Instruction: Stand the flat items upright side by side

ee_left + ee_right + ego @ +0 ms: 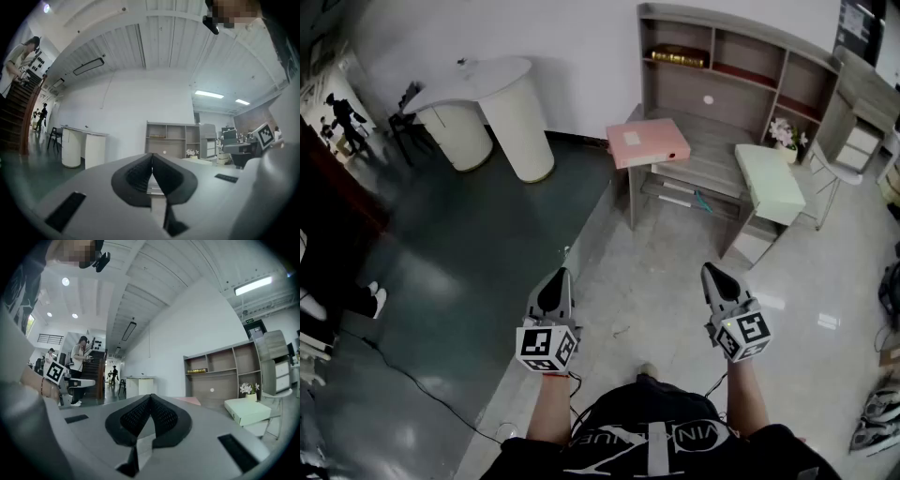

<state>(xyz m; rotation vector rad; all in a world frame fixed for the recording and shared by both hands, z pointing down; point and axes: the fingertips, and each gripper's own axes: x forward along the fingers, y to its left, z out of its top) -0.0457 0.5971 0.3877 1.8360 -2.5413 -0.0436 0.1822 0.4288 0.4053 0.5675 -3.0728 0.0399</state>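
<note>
A grey shelved desk [712, 155] is seen well ahead of the person. A pink box file [647, 142] is laid flat at its left end and a pale green box file [771, 183] at its right, each overhanging an edge. Both are judged stiff, light and fairly smooth, best taken by an overhanging edge, while the left gripper [561, 279] and right gripper [712, 275] are held clenched on nothing.

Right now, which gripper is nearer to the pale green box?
Right. The right gripper sits short of the pale green box, slightly to its left; the left gripper is much farther left. Neither touches it.
</note>
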